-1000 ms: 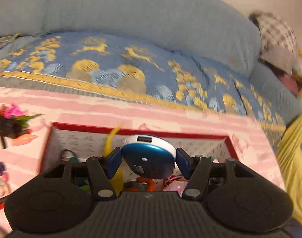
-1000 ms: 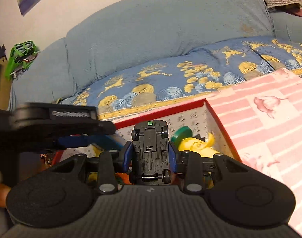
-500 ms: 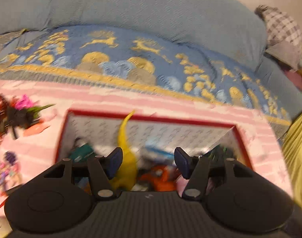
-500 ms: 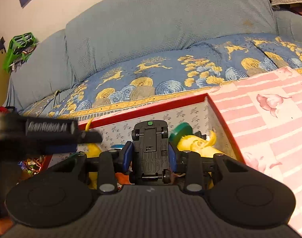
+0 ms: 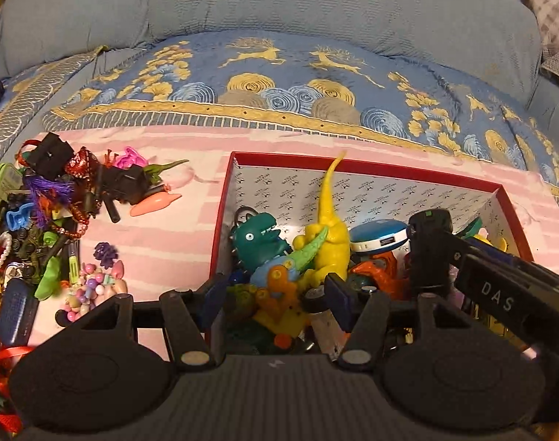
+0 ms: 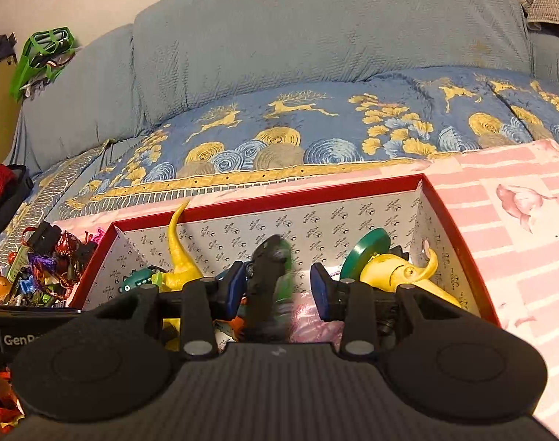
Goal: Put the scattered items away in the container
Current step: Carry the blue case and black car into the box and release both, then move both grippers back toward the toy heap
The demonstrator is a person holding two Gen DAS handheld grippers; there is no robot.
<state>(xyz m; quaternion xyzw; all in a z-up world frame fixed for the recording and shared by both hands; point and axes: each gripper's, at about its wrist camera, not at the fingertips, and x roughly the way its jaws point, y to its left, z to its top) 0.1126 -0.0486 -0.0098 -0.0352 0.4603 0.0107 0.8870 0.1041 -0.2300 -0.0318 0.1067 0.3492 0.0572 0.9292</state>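
The red-rimmed box is crowded: a yellow dinosaur stands tall at centre, a teal dinosaur on its left, a blue disc to its right. Bare pink tablecloth separates the box from the toy heap, giving open passage

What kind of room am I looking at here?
Most likely a home living room. A big blue-grey fabric sofa with a blue and gold deer-patterned cover fills the background, and in front sits a red-rimmed cardboard box of plastic toys beside a scattered toy pile.
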